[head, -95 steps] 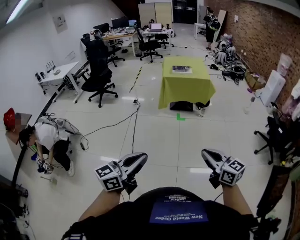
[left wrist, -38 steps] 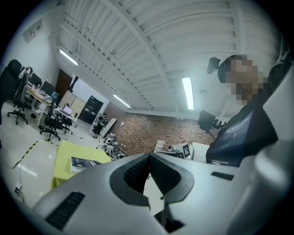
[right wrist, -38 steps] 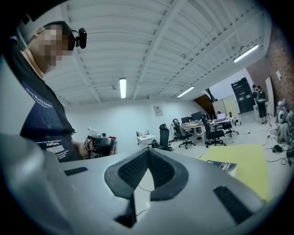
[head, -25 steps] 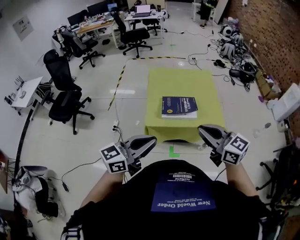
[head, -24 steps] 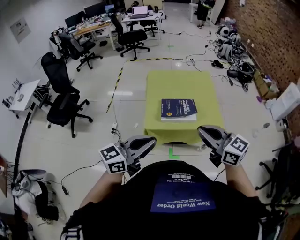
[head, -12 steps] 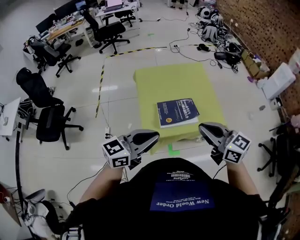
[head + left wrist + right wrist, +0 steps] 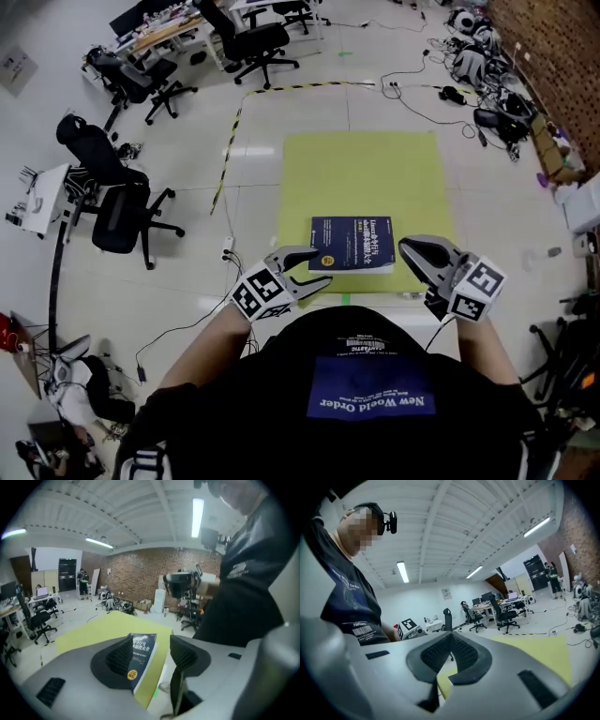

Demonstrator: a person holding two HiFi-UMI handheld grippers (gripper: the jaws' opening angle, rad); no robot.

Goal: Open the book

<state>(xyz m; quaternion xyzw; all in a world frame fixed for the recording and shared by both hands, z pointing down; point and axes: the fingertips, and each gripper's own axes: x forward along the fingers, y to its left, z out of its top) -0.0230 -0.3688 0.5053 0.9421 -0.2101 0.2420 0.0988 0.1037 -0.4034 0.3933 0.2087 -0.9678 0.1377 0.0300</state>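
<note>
As L tool point(image 7: 320, 266) opens its empty jaws, book point(image 7: 352, 244) lies closed.

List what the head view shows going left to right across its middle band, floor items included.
White desk → black office chair → left claw (jaws opening, nothing between them) → book → right claw (shut, empty).

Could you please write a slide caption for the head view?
Left gripper opening near a closed book on a yellow-green table; right gripper shut.
</note>
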